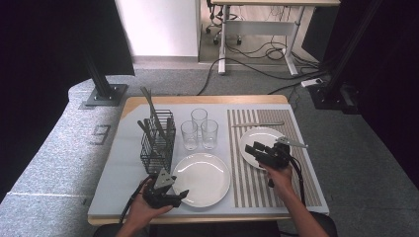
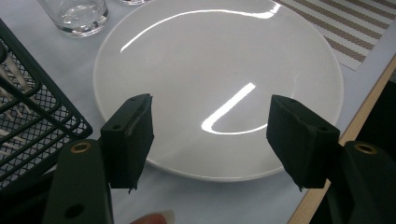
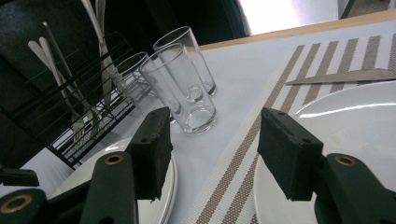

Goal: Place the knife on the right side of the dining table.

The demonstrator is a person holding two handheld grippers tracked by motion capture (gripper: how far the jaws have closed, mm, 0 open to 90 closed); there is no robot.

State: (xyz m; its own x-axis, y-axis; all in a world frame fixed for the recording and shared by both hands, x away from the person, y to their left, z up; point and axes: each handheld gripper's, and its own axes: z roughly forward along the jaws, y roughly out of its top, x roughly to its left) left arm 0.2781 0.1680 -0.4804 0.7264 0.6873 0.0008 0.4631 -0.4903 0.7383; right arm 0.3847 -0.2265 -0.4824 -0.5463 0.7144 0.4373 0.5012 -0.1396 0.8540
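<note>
Plate (image 1: 258, 139) beneath level, open right gripper (image 1: 255, 150)

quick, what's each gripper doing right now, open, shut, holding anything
left gripper: open, holding nothing, over the round white plate.
right gripper: open, holding nothing, above the brown-striped placemat.

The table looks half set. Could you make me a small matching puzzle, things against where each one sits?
Things:
1. small plate
2. large plate
3. knife
4. cutlery basket

Places:
A. at the table's left, beside the three glasses
B. on the striped mat, beyond the plate there
C. on the plain cloth, by the left gripper
D. on the striped mat, under the right gripper

Pairs: 1-D, 2-C, 3-B, 4-A
</note>
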